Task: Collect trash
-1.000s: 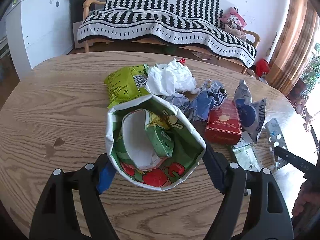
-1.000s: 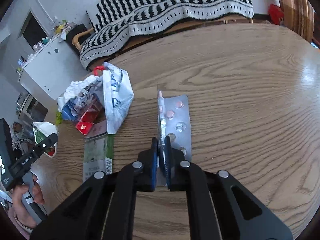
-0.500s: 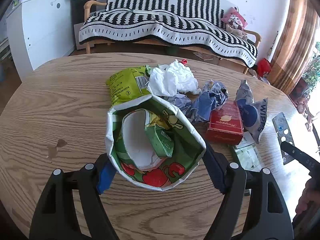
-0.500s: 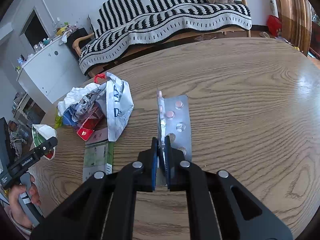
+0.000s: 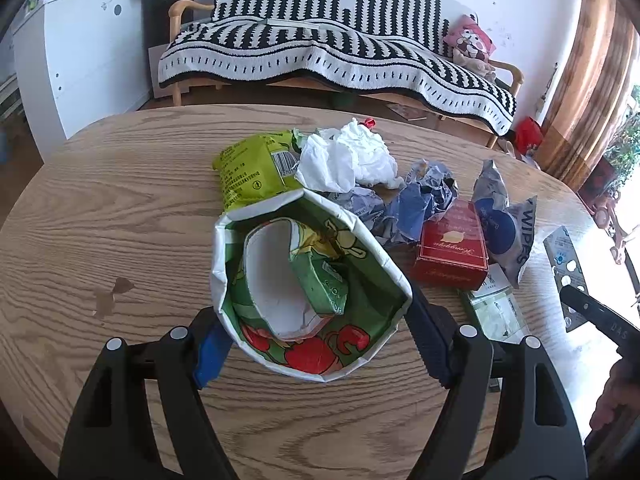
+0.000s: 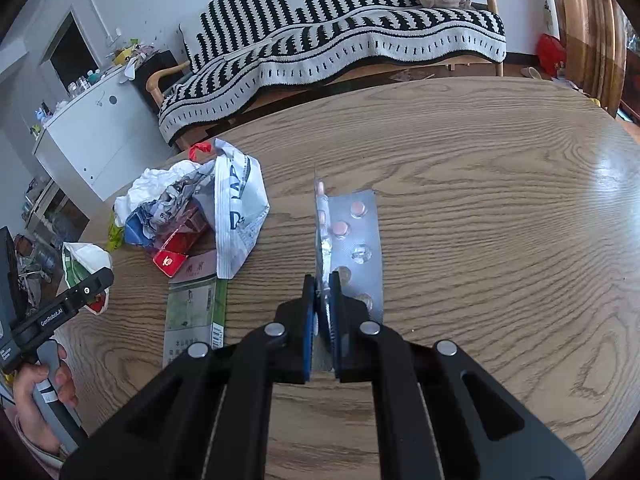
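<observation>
A living room with a sofa under a black-and-white striped knitted blanket [image 5: 340, 52] lies behind a round wooden table [image 5: 120, 208], and a white cabinet [image 5: 80, 48] stands to the left of the sofa.

On the table there is a pile of trash. In the left wrist view a yellow-green snack wrapper [image 5: 252, 172] lies at the far left of the pile, with crumpled white tissue paper [image 5: 344, 158] just beside it. Next come crumpled blue-grey paper [image 5: 416, 204], a red cardboard box with gold writing [image 5: 452, 252], and a white-and-blue wipes packet [image 5: 508, 224] which touches the box on its right. A flat green-and-white carton [image 5: 492, 312] lies near the box, on the side close to the camera.

The left gripper [image 5: 316, 340] is wide apart, and its two fingers press the sides of an open paper bag printed with green leaves and red fruits [image 5: 312, 280]. The bag stands upright between them with the mouth open. Inside it a white paper cup [image 5: 276, 276] and a small green carton [image 5: 324, 284] are visible.

The right gripper [image 6: 325, 300] is almost fully closed and pinches the near end of a silver blister pack with pink pills [image 6: 352, 240]. The pack is folded, one half standing up on edge and the other half flat, over the table to the right of the pile. Whether it touches the wood I cannot tell.
</observation>
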`<state>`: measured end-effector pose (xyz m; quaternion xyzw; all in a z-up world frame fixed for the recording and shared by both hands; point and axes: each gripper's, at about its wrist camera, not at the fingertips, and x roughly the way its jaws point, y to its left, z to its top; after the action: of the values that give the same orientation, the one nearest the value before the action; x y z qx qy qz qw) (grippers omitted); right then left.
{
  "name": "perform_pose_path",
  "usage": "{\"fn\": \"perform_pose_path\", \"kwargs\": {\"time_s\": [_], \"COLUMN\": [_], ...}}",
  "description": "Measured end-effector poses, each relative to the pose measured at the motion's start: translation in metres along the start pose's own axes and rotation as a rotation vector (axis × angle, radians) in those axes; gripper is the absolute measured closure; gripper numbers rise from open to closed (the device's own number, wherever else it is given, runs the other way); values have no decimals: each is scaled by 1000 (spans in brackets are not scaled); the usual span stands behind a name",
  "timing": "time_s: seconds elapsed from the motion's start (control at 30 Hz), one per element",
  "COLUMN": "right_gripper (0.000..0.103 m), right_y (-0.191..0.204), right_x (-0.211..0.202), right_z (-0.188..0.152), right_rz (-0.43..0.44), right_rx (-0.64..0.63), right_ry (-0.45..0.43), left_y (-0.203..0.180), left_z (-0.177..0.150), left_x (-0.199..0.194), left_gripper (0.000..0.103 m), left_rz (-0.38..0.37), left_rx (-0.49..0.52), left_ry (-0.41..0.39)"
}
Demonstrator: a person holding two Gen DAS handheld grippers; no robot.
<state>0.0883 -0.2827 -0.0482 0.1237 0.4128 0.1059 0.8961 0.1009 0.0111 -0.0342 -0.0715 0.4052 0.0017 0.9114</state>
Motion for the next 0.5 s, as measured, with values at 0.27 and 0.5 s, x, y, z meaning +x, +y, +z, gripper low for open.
{"fn": "perform_pose_path", "kwargs": {"time_s": [0.27, 0.5], "right_gripper": [95, 95], "right_y": [0, 0], "right_x": [3, -7], "right_z": [0, 1], "right_rz": [6, 29], "right_rx": [0, 15], "right_ry": [10, -31], "left_y": [1, -2], "left_z": [0, 1], "left_x": [0, -9], "left_gripper": [27, 27], "left_rz": [1, -11], "left_rx": [-3, 5], "left_ry": [1, -25]}}
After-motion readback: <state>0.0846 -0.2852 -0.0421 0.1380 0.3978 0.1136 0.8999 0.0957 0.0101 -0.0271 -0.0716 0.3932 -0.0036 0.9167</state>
